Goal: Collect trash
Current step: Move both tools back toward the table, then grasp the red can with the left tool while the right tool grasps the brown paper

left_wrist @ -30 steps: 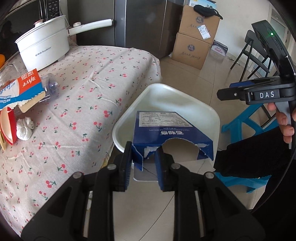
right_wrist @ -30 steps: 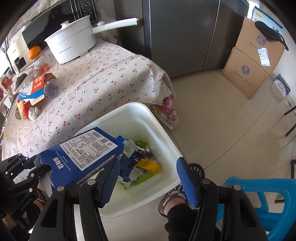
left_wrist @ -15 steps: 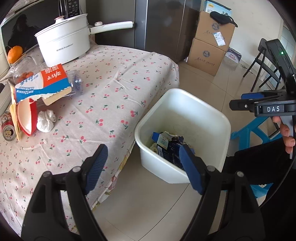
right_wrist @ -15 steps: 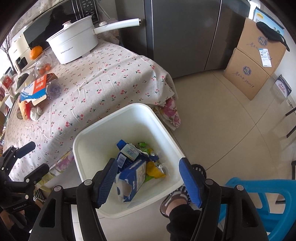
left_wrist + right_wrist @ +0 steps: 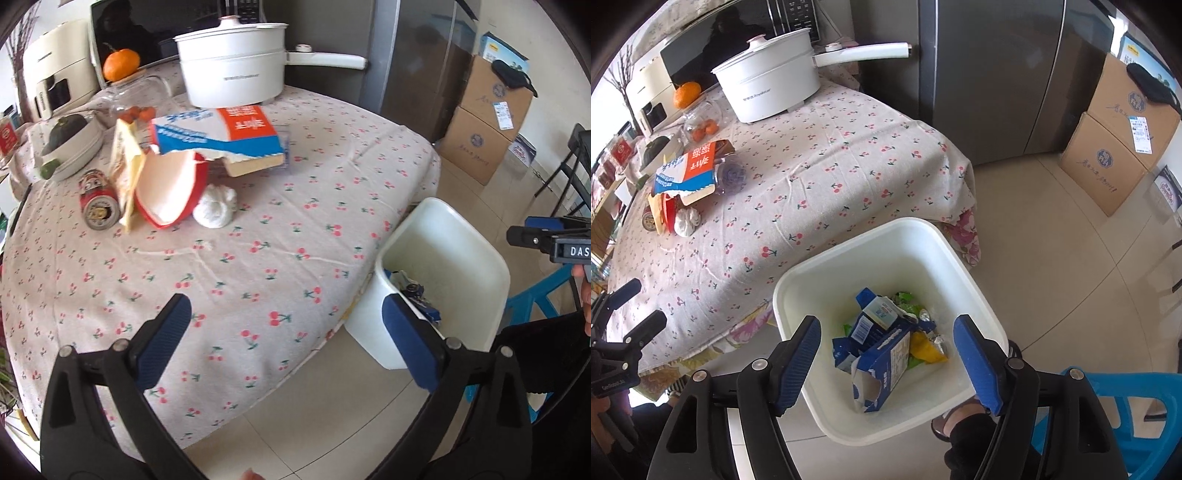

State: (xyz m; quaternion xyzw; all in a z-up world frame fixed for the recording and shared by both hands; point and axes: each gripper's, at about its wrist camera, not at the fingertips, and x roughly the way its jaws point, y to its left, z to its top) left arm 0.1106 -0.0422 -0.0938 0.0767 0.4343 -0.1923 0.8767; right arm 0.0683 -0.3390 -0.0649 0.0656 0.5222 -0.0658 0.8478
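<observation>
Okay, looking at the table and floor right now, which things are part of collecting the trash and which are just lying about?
Part of the job:
white bin
blue carton in the bin
torn box
red container
crumpled tissue
drink can
left gripper, open and empty

Just lying about:
white pot
orange
cardboard boxes
blue chair

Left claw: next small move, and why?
Probably reach toward the crumpled white tissue on the table. The left claw is opening with nothing between its jaws, the blue carton already lies in the white bin, and litter remains.
</observation>
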